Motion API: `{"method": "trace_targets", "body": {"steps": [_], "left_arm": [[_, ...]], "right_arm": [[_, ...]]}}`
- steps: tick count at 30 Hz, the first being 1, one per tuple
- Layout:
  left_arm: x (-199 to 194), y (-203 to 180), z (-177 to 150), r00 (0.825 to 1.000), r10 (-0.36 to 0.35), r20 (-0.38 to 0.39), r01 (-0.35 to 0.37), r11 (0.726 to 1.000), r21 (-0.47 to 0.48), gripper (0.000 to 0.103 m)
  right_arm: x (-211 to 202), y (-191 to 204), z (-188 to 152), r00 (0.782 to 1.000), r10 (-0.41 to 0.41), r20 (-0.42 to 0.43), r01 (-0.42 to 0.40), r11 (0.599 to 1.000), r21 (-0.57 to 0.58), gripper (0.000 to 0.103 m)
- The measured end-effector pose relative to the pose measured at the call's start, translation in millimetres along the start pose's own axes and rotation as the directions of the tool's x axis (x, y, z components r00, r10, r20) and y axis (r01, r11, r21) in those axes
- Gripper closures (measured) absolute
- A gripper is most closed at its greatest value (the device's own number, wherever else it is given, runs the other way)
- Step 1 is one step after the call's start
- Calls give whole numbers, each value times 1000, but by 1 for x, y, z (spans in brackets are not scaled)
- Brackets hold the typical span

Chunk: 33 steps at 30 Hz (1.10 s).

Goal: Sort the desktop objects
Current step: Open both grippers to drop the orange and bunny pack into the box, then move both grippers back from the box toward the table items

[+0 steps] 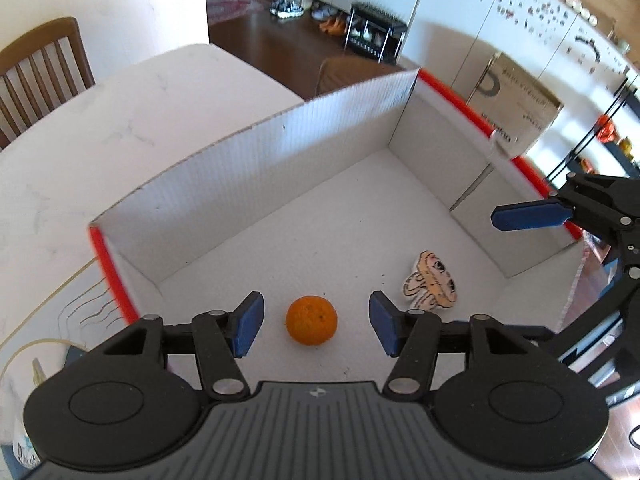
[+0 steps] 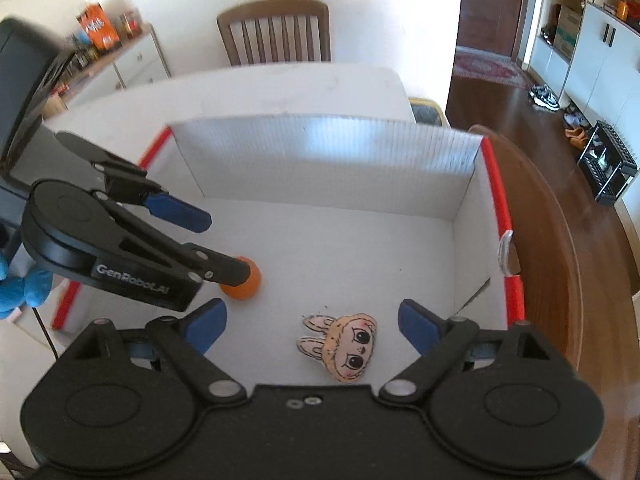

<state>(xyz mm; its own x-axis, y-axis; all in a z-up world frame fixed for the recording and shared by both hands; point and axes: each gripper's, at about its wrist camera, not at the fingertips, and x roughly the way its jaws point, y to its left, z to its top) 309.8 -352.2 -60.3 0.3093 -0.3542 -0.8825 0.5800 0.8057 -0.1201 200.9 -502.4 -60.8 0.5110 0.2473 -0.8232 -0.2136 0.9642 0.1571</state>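
An orange [image 1: 311, 320] lies on the floor of a white cardboard box [image 1: 280, 152] with red rims. My left gripper [image 1: 316, 322] hangs over it, open, its blue pads on either side with gaps. To the orange's right lies a flat bunny-eared doll face [image 1: 432, 286]. In the right wrist view that doll face [image 2: 344, 346] lies under my open right gripper [image 2: 312, 326], touching neither pad. The left gripper [image 2: 216, 240] reaches in from the left and hides part of the orange [image 2: 244, 286]. One blue finger [image 1: 528, 216] of the right gripper shows over the box's right side.
The box [image 2: 320, 152] stands on a white table [image 1: 160, 80] with a wooden chair [image 2: 276, 36] behind it. A blue plush toy [image 2: 16, 292] lies left of the box. A brown curved wooden edge [image 2: 560, 240] runs along the box's right side.
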Motion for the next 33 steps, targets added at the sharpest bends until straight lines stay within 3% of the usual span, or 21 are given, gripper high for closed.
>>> {"method": "trace_targets", "body": {"steps": [10,18,28,33], "left_arm": [[-53,-1,-20,991,8,133,-2,999,-43,46],[-104,0,-51,966,24,258,-4,997,-78,46],[-157,25,-103,943,45,330,0,991,-134,46],[-176,39,-134,930,79,360,-34,991,-131,39]], "right_arm": [[-36,8,-8,996,14,85,-16,1000,21,9],[-53,30,-7,986,59,153,-66,997,40,9],[-71,85,-7,975,88,204,-93,996,12,9],[-76,114,-12,967,96,234,-106,994,32,6]]}}
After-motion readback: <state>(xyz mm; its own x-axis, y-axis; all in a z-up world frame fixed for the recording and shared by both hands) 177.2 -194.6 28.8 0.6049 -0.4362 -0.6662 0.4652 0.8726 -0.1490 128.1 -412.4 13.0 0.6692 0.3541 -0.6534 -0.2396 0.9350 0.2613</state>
